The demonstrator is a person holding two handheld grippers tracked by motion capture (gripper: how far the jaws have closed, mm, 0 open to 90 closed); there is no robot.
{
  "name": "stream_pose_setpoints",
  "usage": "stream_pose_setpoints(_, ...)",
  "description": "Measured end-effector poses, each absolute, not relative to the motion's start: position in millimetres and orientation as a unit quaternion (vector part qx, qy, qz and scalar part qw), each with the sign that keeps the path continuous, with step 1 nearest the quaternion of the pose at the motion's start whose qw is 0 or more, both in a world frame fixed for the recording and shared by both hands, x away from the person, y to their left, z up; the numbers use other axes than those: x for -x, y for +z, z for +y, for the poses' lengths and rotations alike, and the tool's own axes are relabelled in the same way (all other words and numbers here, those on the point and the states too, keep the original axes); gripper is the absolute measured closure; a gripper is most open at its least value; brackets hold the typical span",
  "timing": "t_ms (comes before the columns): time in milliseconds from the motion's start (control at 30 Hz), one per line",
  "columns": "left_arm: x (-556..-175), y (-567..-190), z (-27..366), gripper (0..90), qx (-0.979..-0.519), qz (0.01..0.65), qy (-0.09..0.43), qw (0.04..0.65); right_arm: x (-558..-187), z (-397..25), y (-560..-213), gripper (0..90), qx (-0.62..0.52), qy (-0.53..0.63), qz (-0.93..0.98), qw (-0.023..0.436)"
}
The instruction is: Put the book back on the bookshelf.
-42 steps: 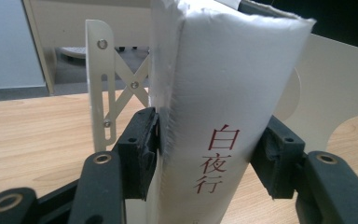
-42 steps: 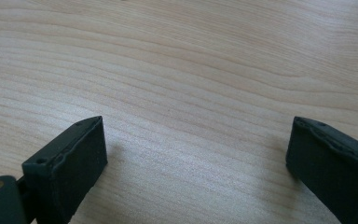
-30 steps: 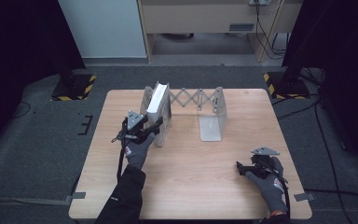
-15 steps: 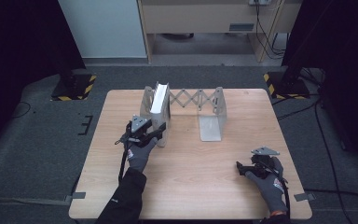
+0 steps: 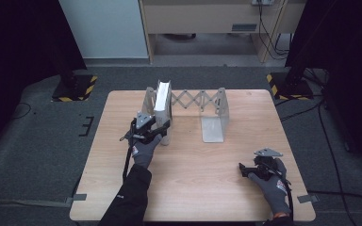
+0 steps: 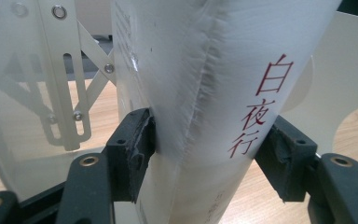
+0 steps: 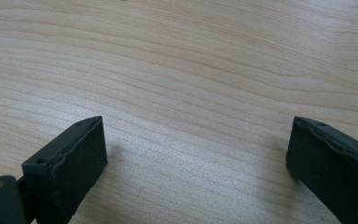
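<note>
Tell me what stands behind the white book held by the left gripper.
Behind the white book, a pale bookend plate and scissor-link rack show; the book covers the rack's middle.

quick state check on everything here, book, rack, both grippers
book: upright, at the rack's left end, clamped
rack: stretched open, right end plate bare
left gripper: shut on the book's spine
right gripper: open, low over the table, holding nothing

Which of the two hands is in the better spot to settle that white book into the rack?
The left. Its gripper is clamped on the white book, standing at the rack's left end. The right gripper rests open on the table, far off.
</note>
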State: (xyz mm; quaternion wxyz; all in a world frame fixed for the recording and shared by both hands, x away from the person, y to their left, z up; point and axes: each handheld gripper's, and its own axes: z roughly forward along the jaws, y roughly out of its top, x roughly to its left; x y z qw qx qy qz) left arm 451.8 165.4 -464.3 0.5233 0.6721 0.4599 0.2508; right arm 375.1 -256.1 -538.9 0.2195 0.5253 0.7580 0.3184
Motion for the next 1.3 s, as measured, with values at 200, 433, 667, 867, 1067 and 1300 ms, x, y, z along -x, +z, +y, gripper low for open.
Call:
stream_pose_setpoints(200, -457, -466, 163, 37.7, -0.671, 0.46, 0.252, 0.523, -375, -256, -539, 5.4, -0.525, 0.318, 0.758, 0.219)
stream_pose_setpoints(433, -458, -465, 161, 36.6, -0.675, 0.46, 0.251, 0.519, -375, -256, -539, 5.4, -0.525, 0.318, 0.758, 0.219)
stream_pose_setpoints(667, -437, -459, 168, 33.9, -0.684, 0.449, 0.254, 0.516, -375, -256, -539, 5.4, -0.525, 0.319, 0.758, 0.219)
stream_pose_setpoints(867, -411, -454, 178, 31.7, -0.698, 0.443, 0.239, 0.508, -375, -256, -539, 5.4, -0.525, 0.318, 0.758, 0.219)
stream_pose_setpoints(1067, -388, -458, 189, 30.2, -0.713, 0.442, 0.215, 0.5, -375, -256, -539, 5.4, -0.525, 0.318, 0.758, 0.219)
stream_pose_setpoints(1300, -363, -478, 202, 27.9, -0.741, 0.439, 0.203, 0.466, -375, -256, -539, 5.8, -0.526, 0.318, 0.758, 0.22)
